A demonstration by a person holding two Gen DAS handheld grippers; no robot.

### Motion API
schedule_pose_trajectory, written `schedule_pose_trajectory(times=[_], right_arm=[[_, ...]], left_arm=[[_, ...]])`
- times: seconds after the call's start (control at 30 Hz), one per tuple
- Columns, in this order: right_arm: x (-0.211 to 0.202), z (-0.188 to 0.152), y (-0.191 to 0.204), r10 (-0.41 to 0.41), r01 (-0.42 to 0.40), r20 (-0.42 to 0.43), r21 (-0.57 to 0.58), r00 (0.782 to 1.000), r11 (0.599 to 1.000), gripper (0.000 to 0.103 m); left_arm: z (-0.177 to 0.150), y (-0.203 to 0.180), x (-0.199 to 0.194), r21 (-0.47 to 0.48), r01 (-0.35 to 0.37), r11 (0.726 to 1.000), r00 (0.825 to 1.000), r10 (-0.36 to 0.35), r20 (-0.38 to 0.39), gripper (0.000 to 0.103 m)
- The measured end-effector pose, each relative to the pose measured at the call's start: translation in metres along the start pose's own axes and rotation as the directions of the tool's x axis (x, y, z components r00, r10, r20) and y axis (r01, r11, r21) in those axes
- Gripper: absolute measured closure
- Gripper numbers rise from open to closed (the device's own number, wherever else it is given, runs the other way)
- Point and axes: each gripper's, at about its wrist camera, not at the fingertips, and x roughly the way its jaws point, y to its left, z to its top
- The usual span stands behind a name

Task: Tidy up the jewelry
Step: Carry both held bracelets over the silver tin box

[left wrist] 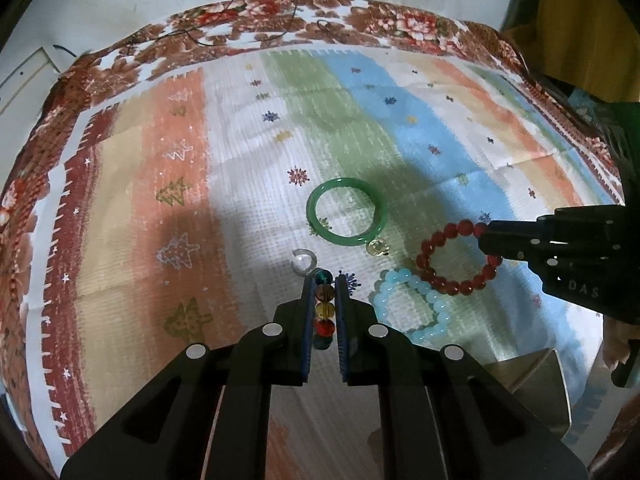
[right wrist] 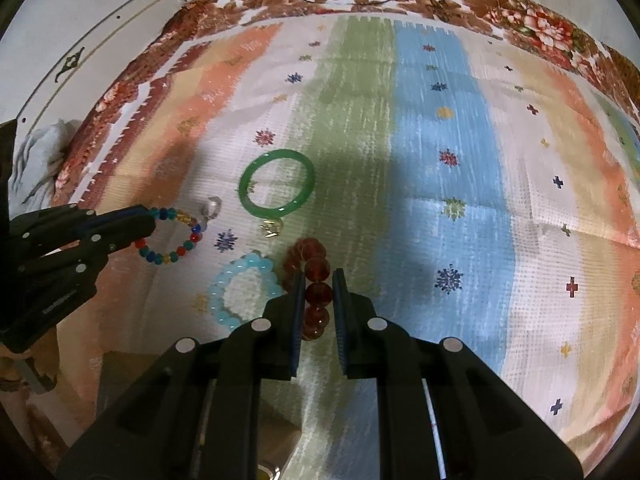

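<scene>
A: Where does the left gripper (left wrist: 324, 292) stand?

B: Its jaws are pressed onto the multicoloured bead bracelet (left wrist: 323, 312). The beads run in a line between the pads, along the fingers. From the right wrist view the loop (right wrist: 172, 236) hangs off the tips of that gripper (right wrist: 150, 220), apparently clear of the striped cloth (left wrist: 160, 160).

A: And the right gripper (right wrist: 316, 292)?

B: Pinching the dark red bead bracelet (right wrist: 316, 280) the same way, beads stacked lengthwise between its pads. In the left wrist view the red ring (left wrist: 456, 260) dangles from the tip of that gripper (left wrist: 486, 232).

A: What remains on the cloth?

B: The green bangle (left wrist: 346, 212) lies flat ahead of both grippers, a small gold ring (left wrist: 377, 247) touching its near edge. A clear open ring (left wrist: 303, 261) sits just beyond the left fingertips. The pale blue bead bracelet (left wrist: 412, 308) lies between the two grippers, nearer the left one's right finger.

A: So which hand takes the blue one?

B: Either, probably; it sits just left of the right gripper too (right wrist: 240, 292). Both hands are full, though, so each likely has to set its bracelet down first. No tray or box is clearly visible.
</scene>
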Motion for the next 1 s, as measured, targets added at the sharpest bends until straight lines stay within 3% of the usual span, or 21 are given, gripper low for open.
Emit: schedule_pose_trajectory(times=[1.0], right_arm=[[-0.081,-0.02,0.035,0.079,-0.071,0.137,-0.058,0.987,0.996,0.088]], left_arm=[[-0.017,-0.025,-0.072,0.004,0.074,0.997,0.99,-0.074,0.117,0.094]])
